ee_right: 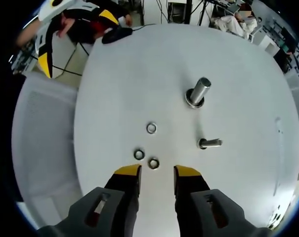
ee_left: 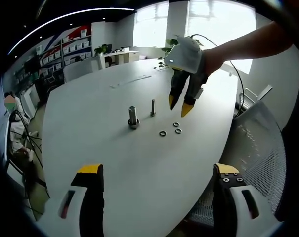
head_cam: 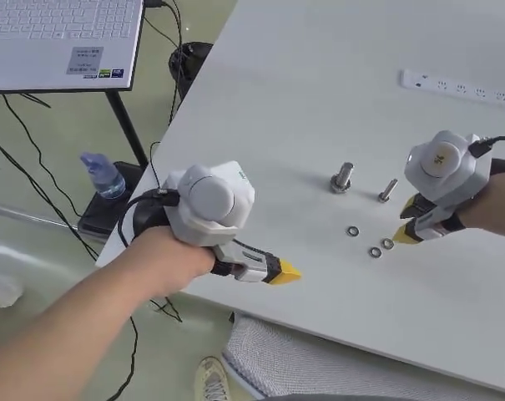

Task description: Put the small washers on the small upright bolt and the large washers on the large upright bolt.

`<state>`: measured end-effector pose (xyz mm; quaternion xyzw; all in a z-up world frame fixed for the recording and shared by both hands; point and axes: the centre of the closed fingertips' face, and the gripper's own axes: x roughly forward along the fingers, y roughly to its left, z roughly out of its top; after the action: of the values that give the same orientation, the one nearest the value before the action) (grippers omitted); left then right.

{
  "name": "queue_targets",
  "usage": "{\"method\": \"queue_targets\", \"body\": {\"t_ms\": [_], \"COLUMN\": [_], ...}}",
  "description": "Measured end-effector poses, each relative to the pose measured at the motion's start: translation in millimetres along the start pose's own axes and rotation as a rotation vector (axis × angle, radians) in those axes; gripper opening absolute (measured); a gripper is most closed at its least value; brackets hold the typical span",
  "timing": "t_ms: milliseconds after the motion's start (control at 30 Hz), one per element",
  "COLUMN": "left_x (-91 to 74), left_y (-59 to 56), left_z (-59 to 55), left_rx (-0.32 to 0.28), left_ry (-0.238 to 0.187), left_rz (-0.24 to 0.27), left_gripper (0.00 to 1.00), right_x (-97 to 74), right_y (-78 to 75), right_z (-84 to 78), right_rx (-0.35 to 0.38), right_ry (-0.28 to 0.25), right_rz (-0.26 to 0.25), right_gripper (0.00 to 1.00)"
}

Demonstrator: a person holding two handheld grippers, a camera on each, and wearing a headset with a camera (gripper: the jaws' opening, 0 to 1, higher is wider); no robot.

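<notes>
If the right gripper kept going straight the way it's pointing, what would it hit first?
Probably the nearest washer, lying just ahead of the right gripper, in line with its jaws; depth is unclear.

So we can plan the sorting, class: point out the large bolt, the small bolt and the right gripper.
large bolt [head_cam: 343, 176], head view, on its shank.
small bolt [head_cam: 388, 190], head view, on its shank.
right gripper [ee_right: 157, 171], right gripper view, midway between its yellow fingertips.

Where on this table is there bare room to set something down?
Free: the wide stretch from the large bolt and small bolt to the power strip; also the patch between the left gripper and the washers. Crowded: around the washers, with the right gripper beside them.
</notes>
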<state>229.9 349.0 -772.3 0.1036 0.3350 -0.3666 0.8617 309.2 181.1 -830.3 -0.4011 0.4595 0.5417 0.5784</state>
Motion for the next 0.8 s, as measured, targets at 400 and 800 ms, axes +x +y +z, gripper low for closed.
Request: {"method": "queue_targets", "body": {"t_ms": [400,800], "left_x": [0.4,1.0], "left_y": [1.4,2.3], "left_z": [-0.5,-2.5], "left_rx": [-0.007,0.004], "left_ry": [-0.006,0.012], "left_rz": [-0.010,-0.022], "left_gripper": [0.91,0.90], "right_x": [15.4,30.1], "right_y": [-0.1,3.5], "right_z": [-6.5,-7.7], "right_rx": [0.016,0.009], "right_ry": [0.003,0.013], "right_rz": [-0.013,-0.013], "right_gripper": [0.27,0.27]}}
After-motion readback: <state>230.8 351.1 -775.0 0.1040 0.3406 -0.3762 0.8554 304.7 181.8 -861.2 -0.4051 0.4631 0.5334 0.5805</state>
